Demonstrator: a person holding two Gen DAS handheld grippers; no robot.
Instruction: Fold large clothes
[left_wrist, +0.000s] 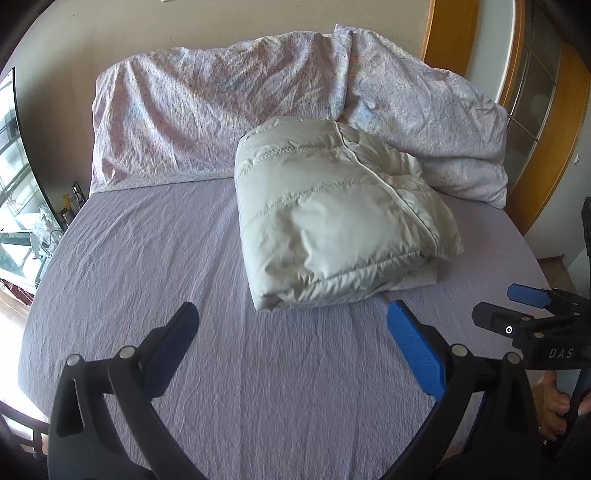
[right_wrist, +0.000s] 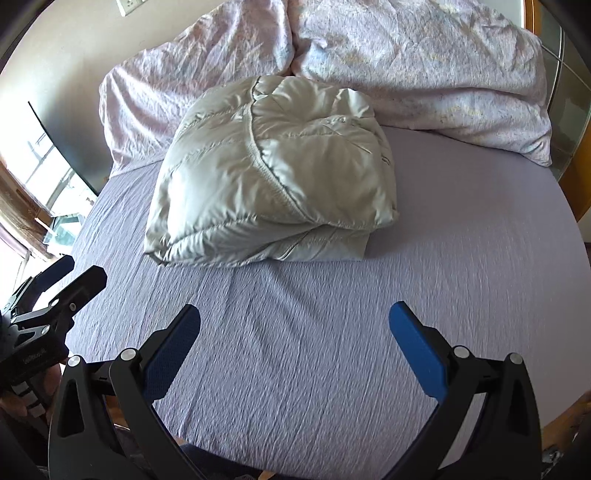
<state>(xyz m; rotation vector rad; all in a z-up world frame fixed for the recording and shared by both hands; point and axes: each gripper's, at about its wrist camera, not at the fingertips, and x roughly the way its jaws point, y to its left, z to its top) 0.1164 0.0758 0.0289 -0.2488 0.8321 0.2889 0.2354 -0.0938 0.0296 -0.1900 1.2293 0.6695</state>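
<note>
Left wrist view, one folded jacket at 12 o'clock, two pillows, left gripper jaws spread empty, right wrist view alone shows wall socket, right gripper spread.

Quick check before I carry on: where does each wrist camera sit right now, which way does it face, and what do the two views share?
Left wrist: on the left gripper, angled down over the bed toward the folded jacket and pillows; own open fingers show, plus the right gripper and a hand at the right edge.
Right wrist: on the right gripper, angled down at the same jacket; own open fingers show, plus the left gripper at the left edge.
Shared: jacket, pillows, bed, each other's gripper.
</note>
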